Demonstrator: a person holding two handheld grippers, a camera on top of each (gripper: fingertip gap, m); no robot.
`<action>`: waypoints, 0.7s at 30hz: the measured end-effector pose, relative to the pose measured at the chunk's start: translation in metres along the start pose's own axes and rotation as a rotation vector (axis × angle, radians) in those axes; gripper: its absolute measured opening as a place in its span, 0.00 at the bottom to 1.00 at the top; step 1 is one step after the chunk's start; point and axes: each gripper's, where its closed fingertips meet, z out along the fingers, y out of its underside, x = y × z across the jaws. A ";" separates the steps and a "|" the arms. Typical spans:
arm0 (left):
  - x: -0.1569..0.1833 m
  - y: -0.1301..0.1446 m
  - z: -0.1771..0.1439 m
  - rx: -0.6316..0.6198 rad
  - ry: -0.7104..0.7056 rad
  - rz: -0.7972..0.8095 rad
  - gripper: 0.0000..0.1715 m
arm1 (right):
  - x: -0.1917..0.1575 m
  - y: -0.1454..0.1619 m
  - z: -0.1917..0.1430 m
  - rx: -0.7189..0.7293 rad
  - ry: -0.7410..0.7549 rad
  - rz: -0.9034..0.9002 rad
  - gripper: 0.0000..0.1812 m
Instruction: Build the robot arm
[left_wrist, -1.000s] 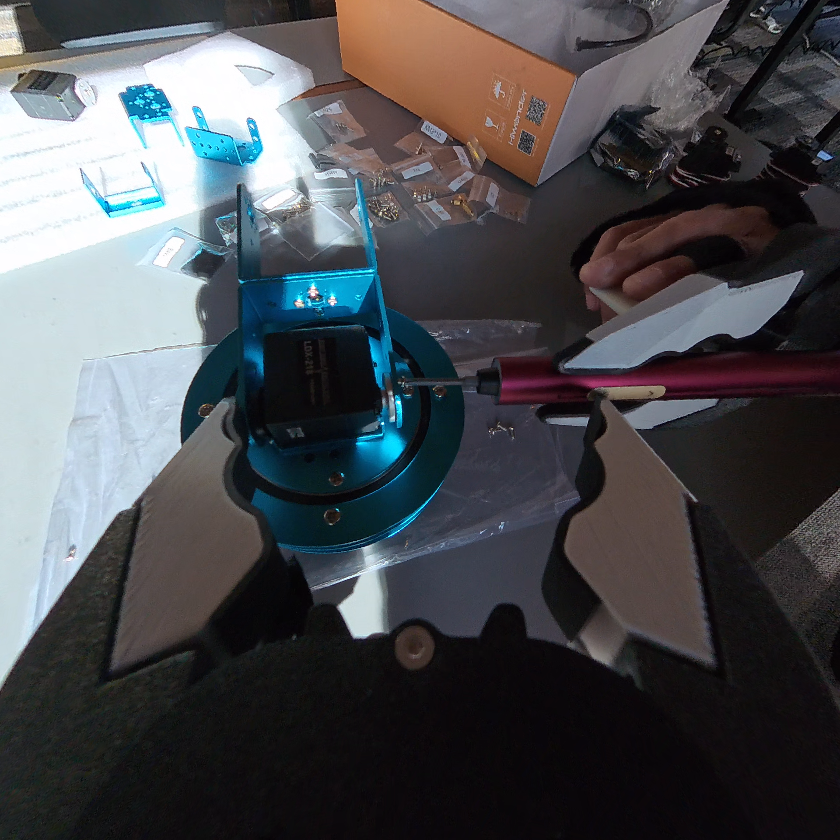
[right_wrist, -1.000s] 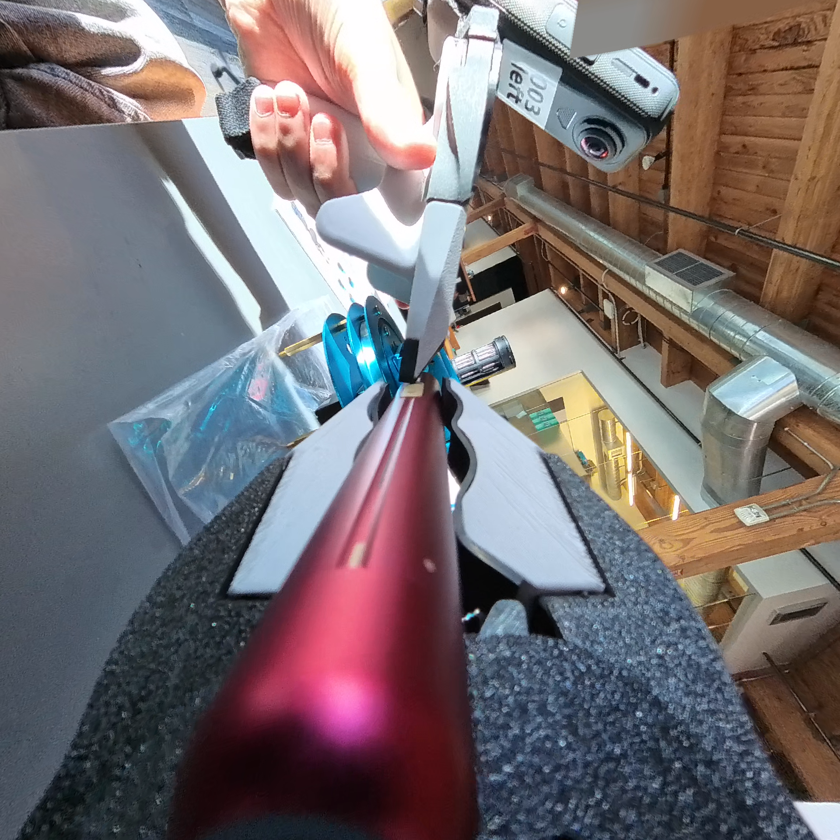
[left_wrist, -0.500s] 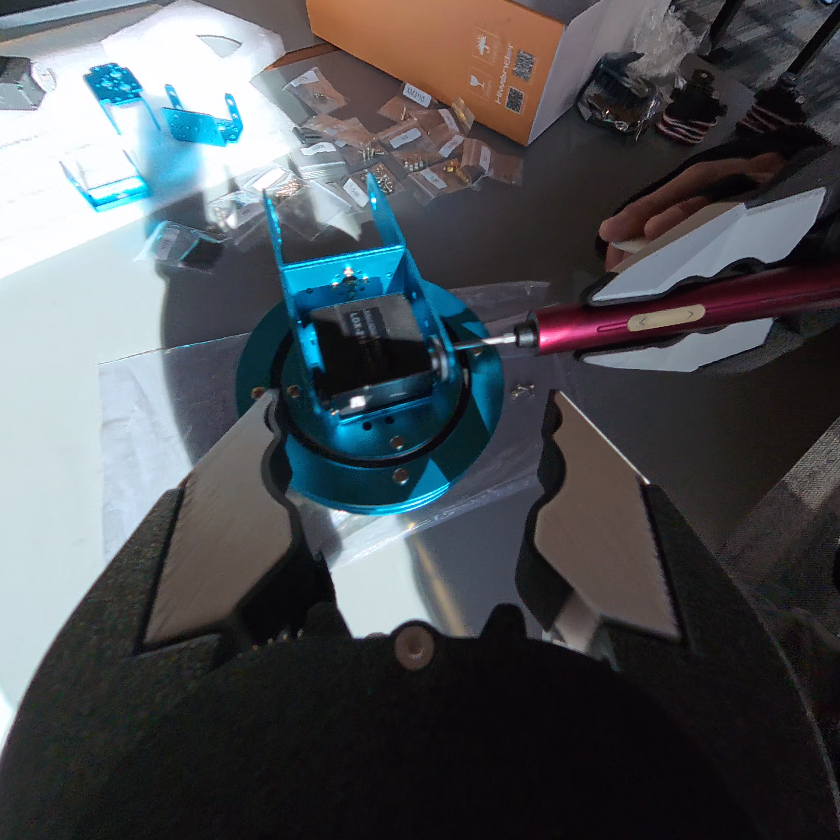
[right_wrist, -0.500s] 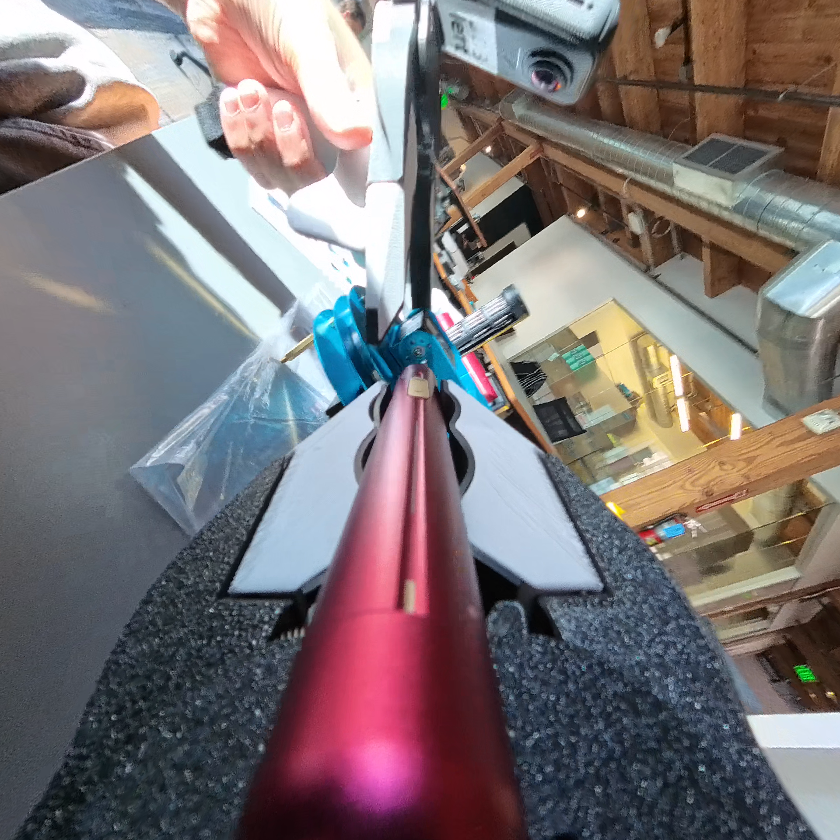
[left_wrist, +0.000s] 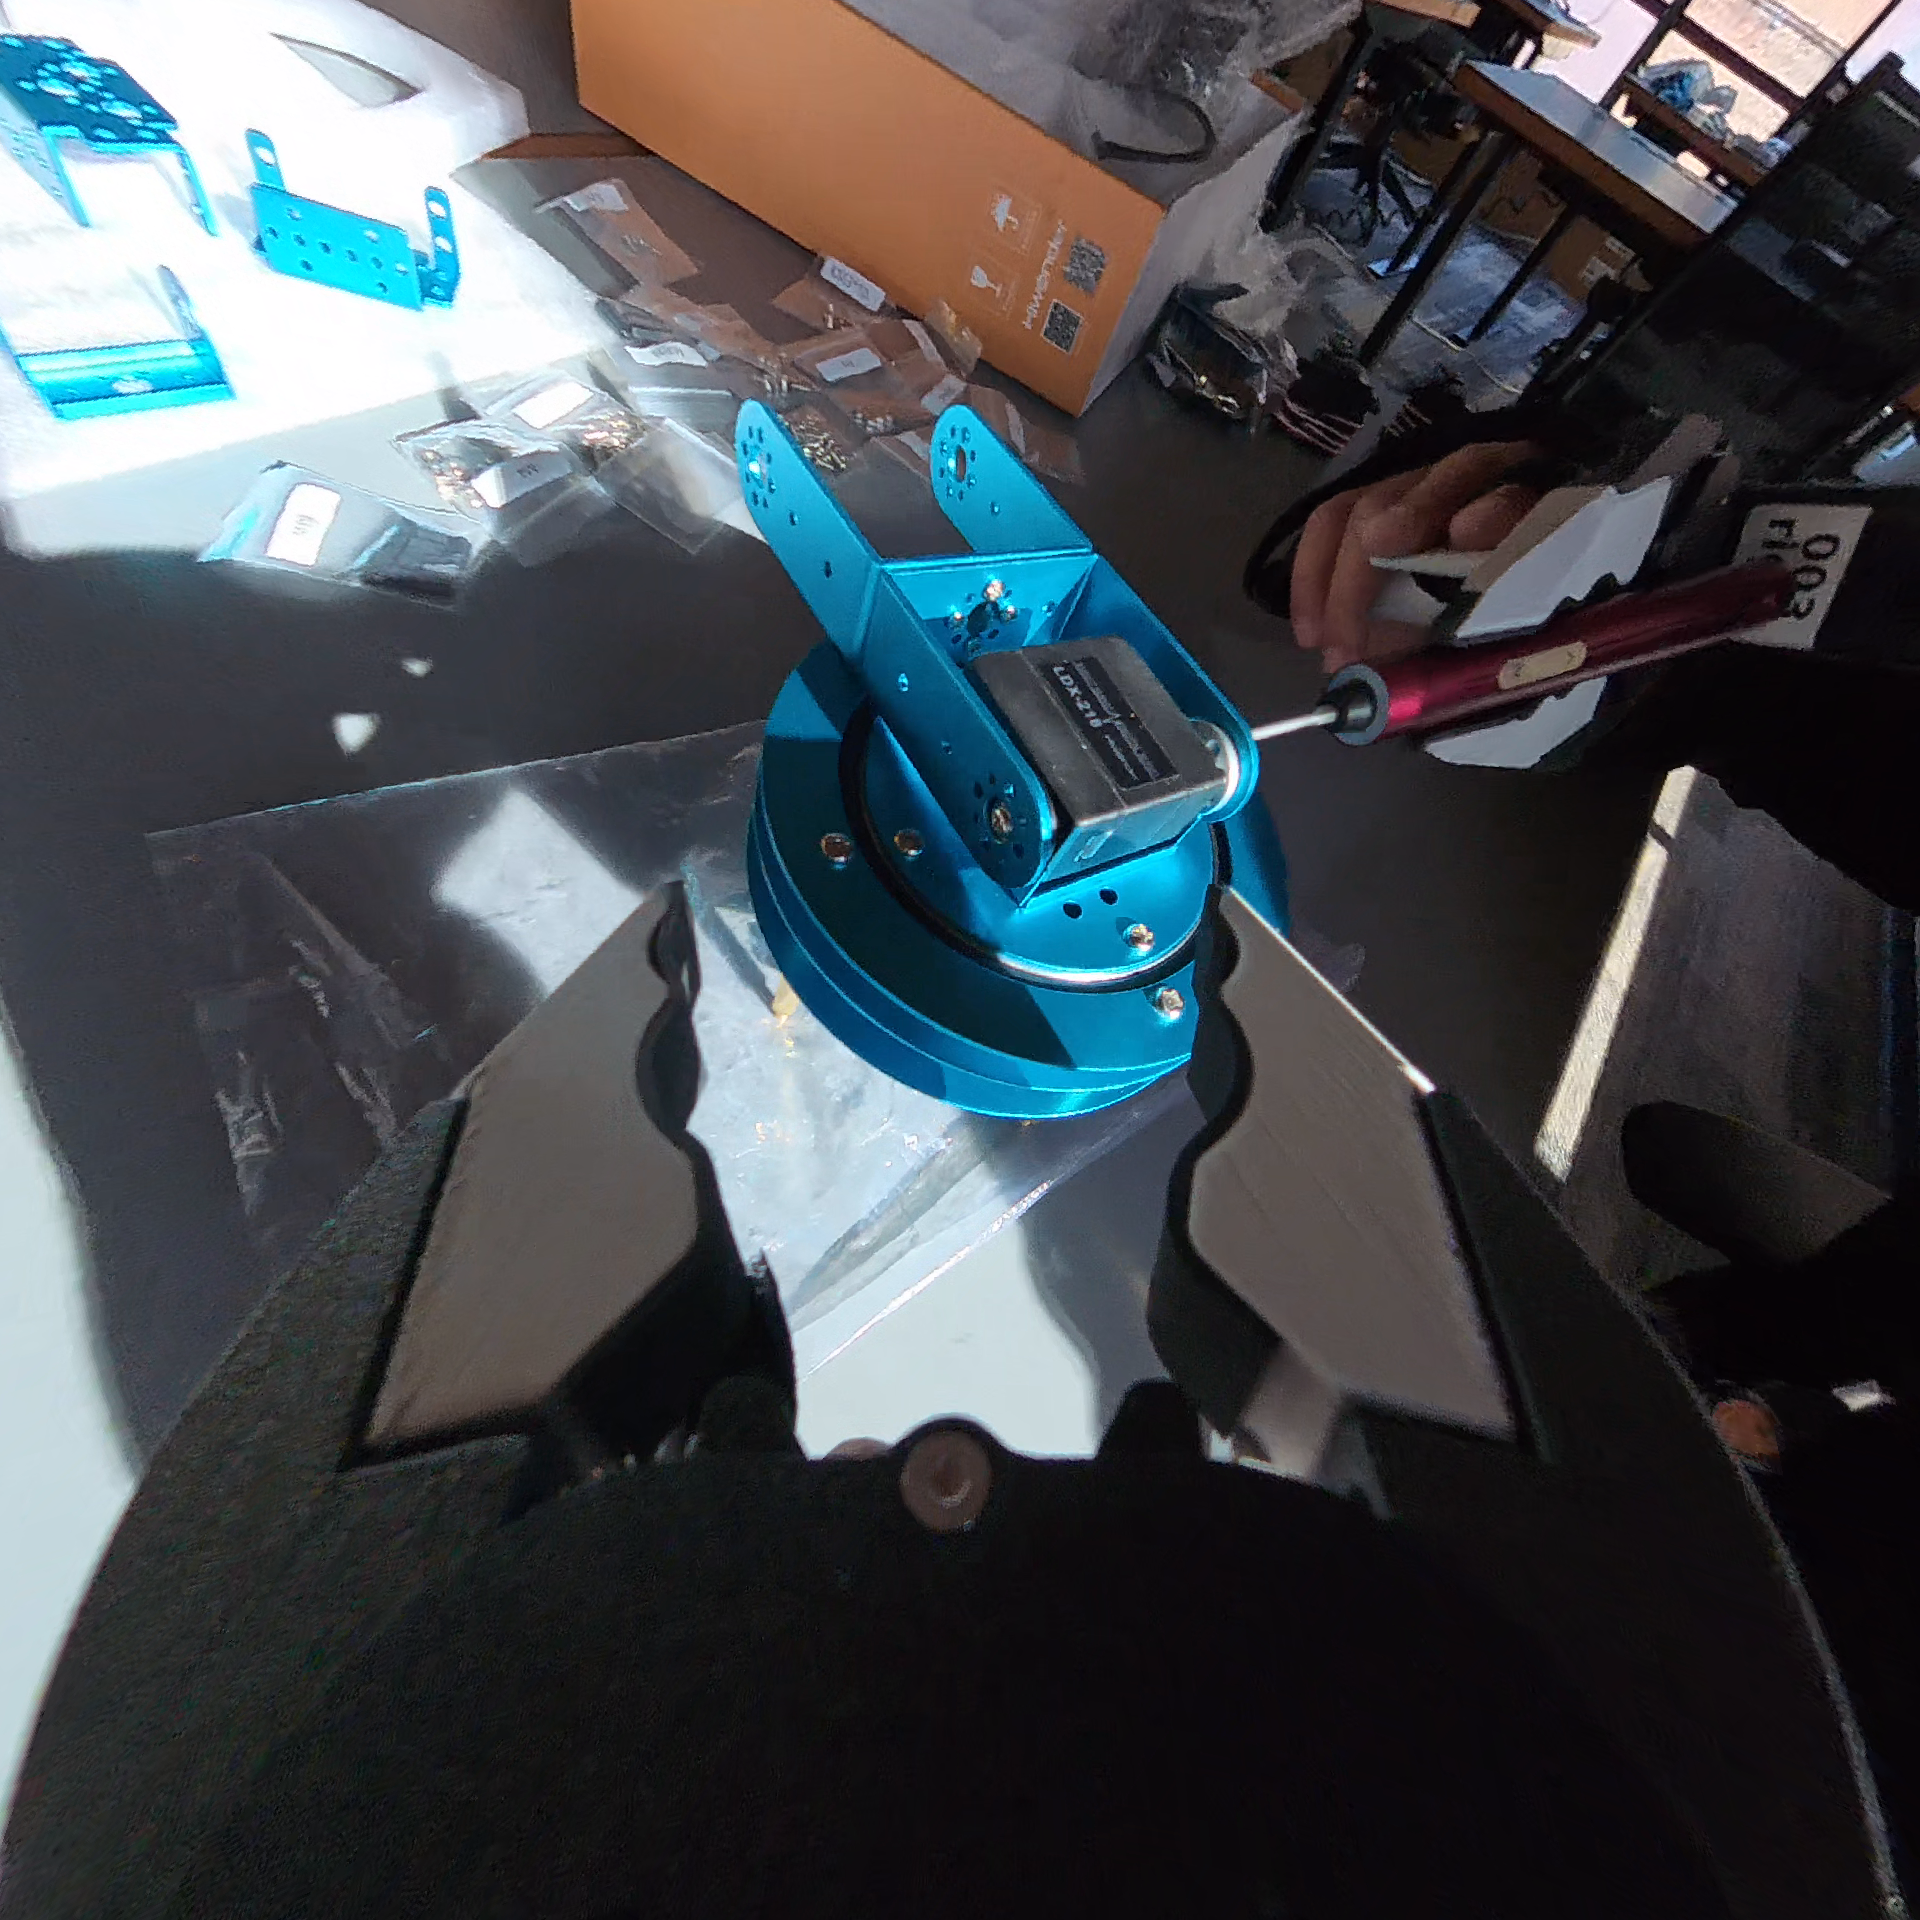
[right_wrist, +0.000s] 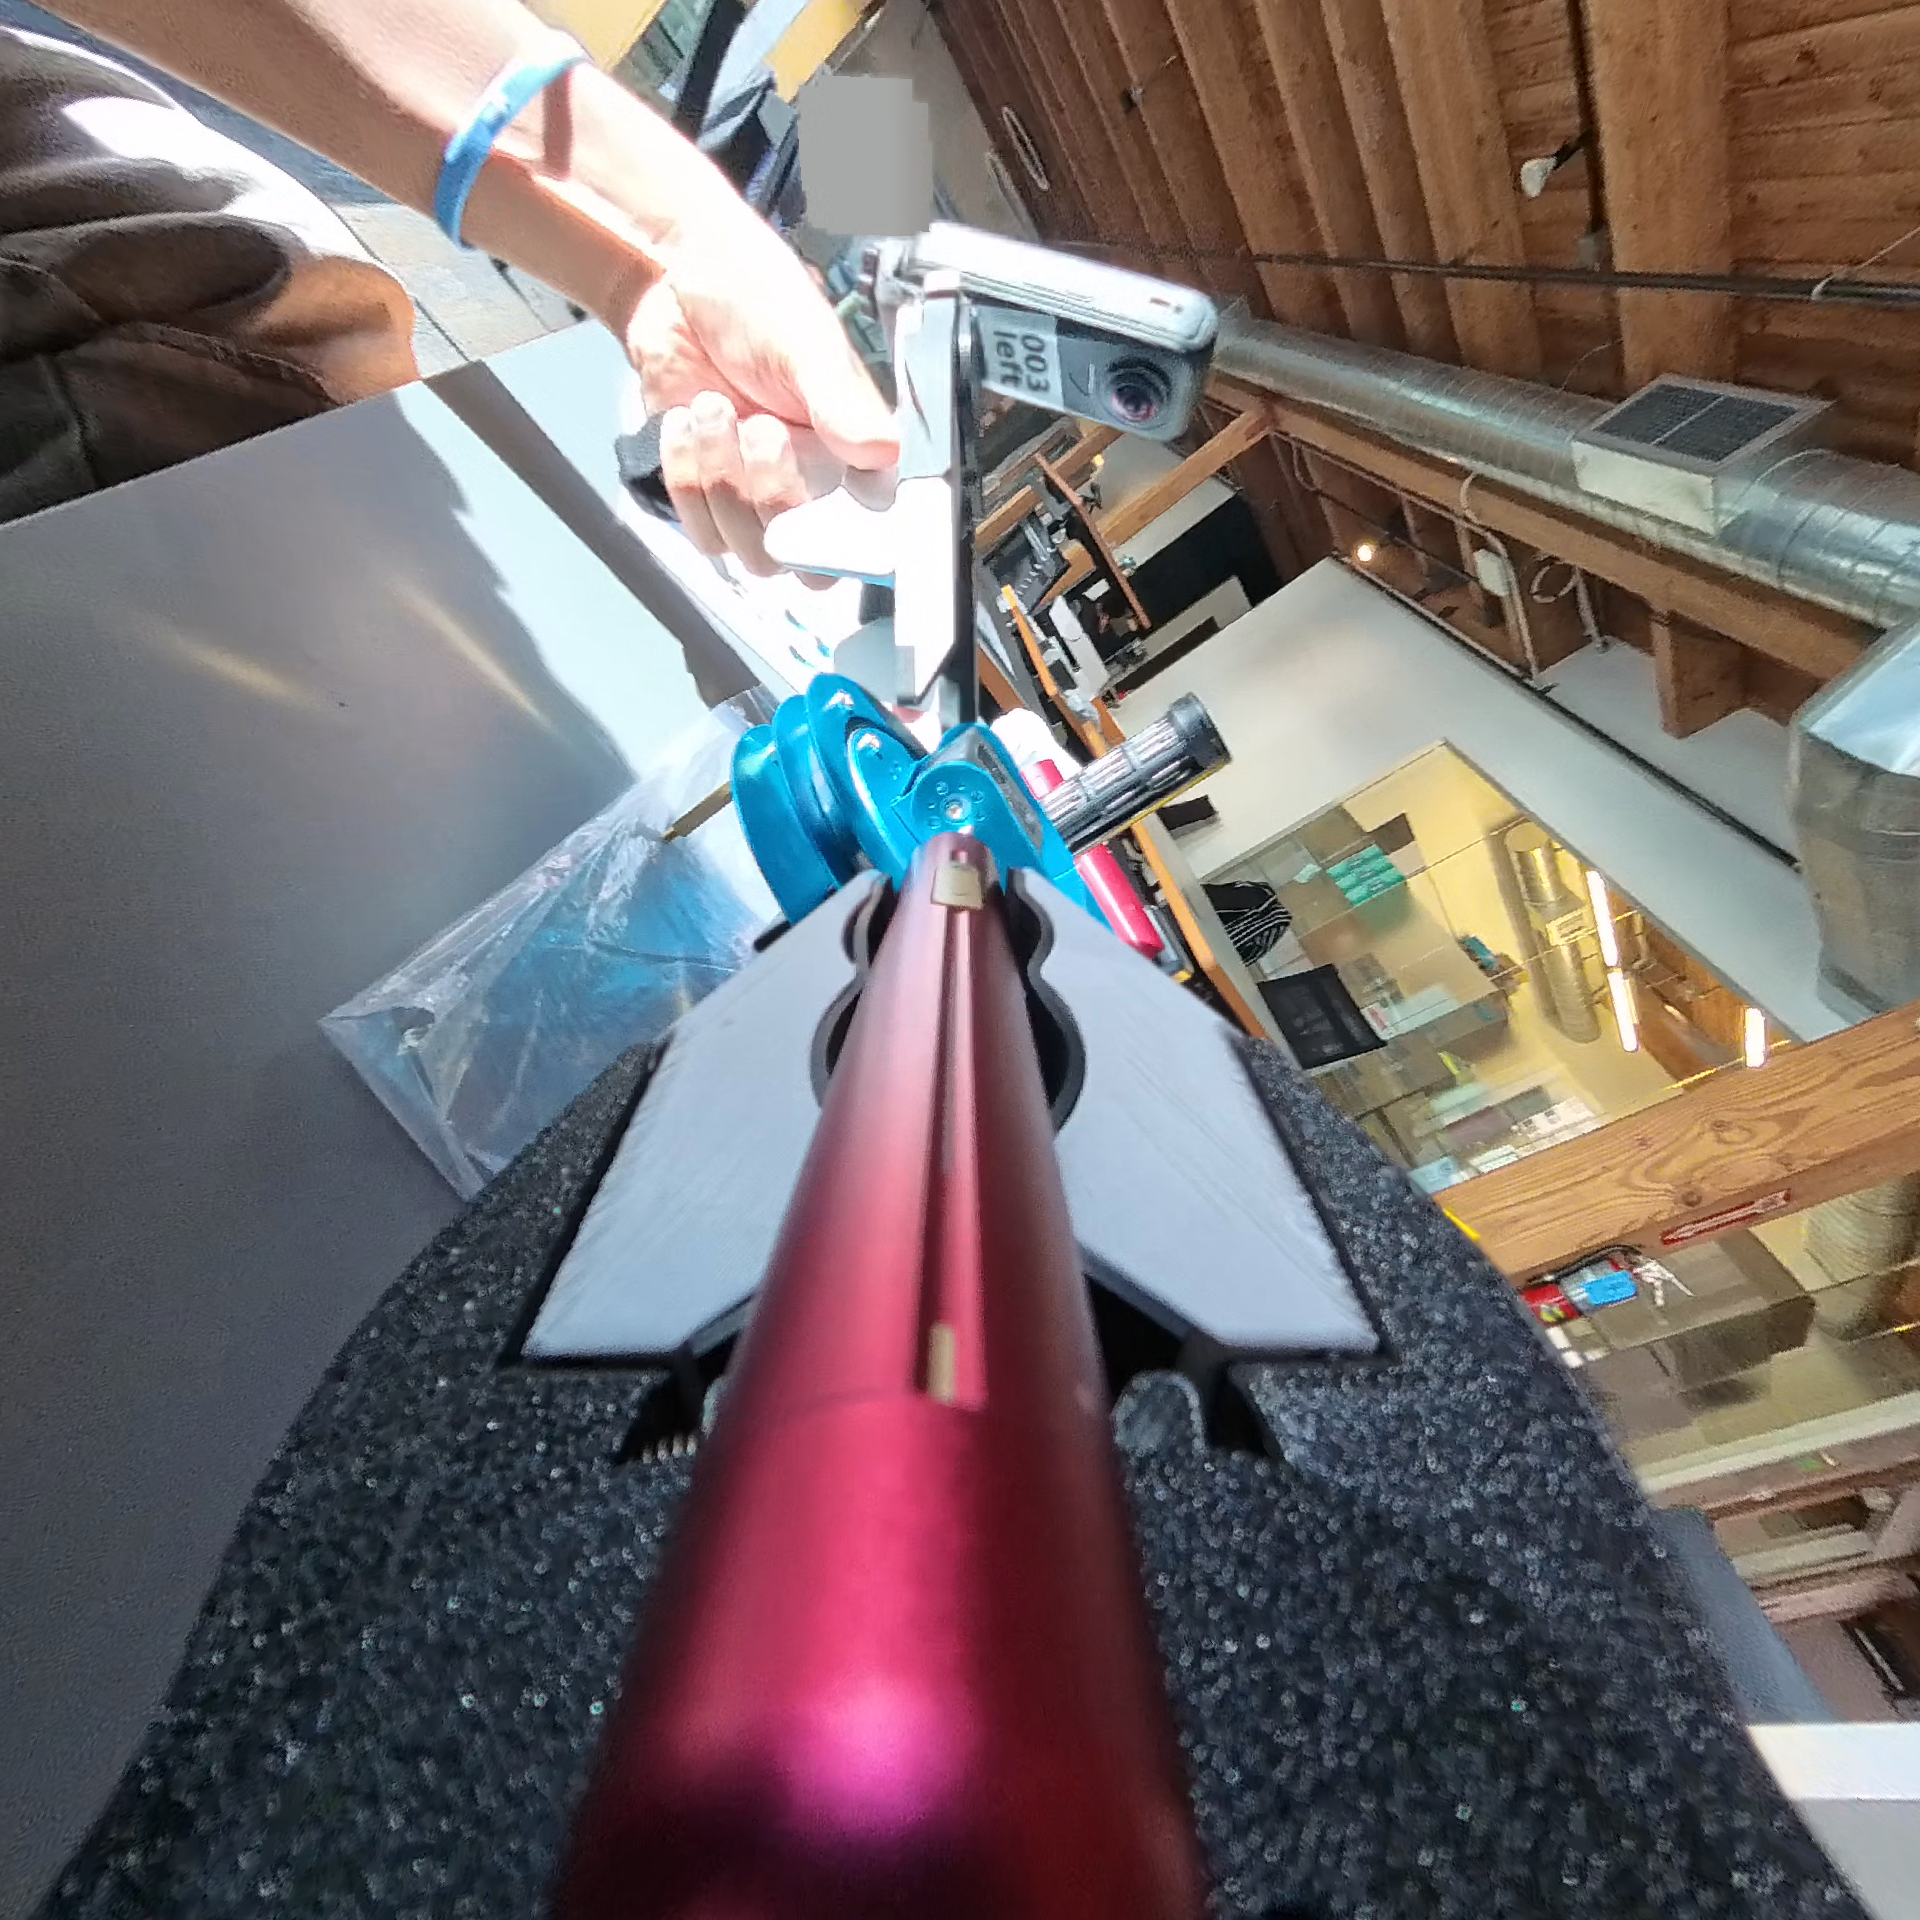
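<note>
Our right gripper (right_wrist: 951, 925) is clenched around a magenta electric screwdriver (right_wrist: 914, 1299), whose long axis runs straight ahead toward the frame's centre. Its bit meets the side of the blue bracket (left_wrist: 914, 634) holding a grey servo (left_wrist: 1101, 748). In the left wrist view the screwdriver (left_wrist: 1538, 665) comes in level from the right edge. Our left gripper (left_wrist: 945, 935) has its fingers spread apart and grasps nothing; they flank the near edge of the blue round base (left_wrist: 935, 1008) at centre, though we cannot tell whether they touch it. The base sits on a clear plastic bag (left_wrist: 436, 935).
</note>
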 end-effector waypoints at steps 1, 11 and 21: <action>0.001 0.004 0.004 -0.028 0.011 0.021 0.53 | 0.000 0.003 0.001 -0.009 -0.005 0.002 0.12; 0.006 0.008 0.012 -0.114 0.151 0.140 0.46 | 0.004 0.003 -0.022 0.011 -0.061 0.107 0.12; 0.006 0.006 0.015 -0.074 0.166 0.137 0.47 | 0.000 0.000 0.003 0.008 -0.022 0.051 0.12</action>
